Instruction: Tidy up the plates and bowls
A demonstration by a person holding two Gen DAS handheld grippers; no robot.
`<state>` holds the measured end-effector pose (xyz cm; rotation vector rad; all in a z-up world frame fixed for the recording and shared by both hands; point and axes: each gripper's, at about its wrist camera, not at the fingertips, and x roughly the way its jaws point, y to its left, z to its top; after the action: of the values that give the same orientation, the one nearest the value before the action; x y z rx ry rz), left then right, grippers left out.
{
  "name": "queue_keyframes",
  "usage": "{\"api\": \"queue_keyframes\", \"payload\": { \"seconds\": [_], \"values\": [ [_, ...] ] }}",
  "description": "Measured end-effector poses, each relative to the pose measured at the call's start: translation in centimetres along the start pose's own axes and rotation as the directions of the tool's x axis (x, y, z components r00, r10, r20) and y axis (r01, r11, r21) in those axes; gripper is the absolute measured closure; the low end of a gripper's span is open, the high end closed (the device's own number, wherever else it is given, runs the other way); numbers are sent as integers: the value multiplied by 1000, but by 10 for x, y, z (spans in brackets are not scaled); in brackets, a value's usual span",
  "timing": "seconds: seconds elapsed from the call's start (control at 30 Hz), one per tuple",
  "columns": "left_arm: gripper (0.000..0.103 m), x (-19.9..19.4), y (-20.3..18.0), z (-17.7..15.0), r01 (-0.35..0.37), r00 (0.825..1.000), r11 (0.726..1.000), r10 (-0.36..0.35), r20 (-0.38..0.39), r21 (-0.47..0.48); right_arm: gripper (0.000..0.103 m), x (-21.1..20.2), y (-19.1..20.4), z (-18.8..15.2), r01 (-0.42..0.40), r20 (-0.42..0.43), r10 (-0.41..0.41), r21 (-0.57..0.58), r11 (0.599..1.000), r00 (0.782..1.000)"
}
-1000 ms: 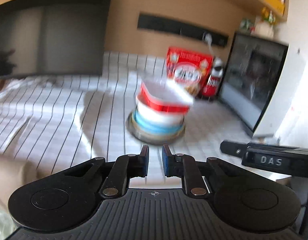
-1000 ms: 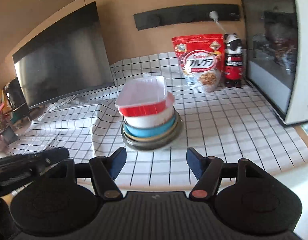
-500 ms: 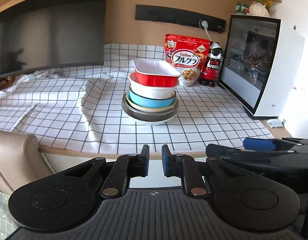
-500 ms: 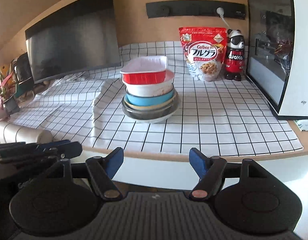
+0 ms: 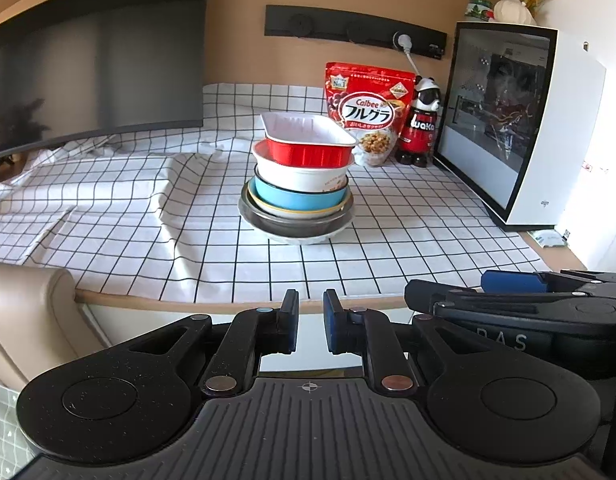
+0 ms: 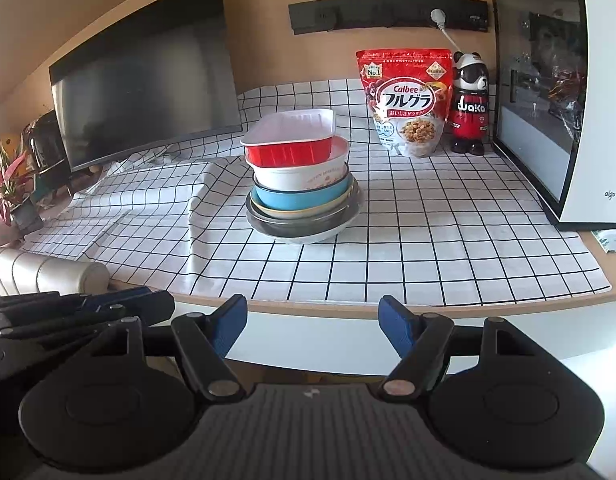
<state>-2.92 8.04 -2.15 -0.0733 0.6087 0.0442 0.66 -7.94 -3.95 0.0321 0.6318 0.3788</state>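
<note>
A stack of dishes stands on the checked tablecloth [image 5: 387,240] mid-table. A red foil tray [image 5: 308,142] with a white inside sits on top, on a white bowl [image 5: 300,176], a blue bowl [image 5: 296,198], a yellow-rimmed plate and a grey plate [image 5: 296,226]. The stack shows in the right wrist view too, with the red tray [image 6: 292,140] on top. My left gripper [image 5: 310,322] is shut and empty, back past the table's front edge. My right gripper [image 6: 311,326] is open and empty, also off the table's front edge. Each gripper shows at the edge of the other's view.
A red cereal bag [image 5: 367,112] and a panda bottle [image 5: 421,124] stand behind the stack. A white glass-fronted case [image 5: 515,128] is at the right, a dark monitor [image 5: 96,76] at the back left. A beige chair [image 5: 24,320] is at the lower left.
Both grippers have pulled back from the stack to beyond the table's front edge. The stack now looks smaller and farther. The jaws stand as before.
</note>
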Motion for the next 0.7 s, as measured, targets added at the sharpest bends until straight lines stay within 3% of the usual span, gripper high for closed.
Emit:
{"api": "queue_keyframes", "payload": {
  "seconds": [0.7],
  "values": [
    [87,-4,4,2,10,1000,1000,-10,3,-5,30,1,5,0,3,-3,-3,-9,1000,1000]
  ]
}}
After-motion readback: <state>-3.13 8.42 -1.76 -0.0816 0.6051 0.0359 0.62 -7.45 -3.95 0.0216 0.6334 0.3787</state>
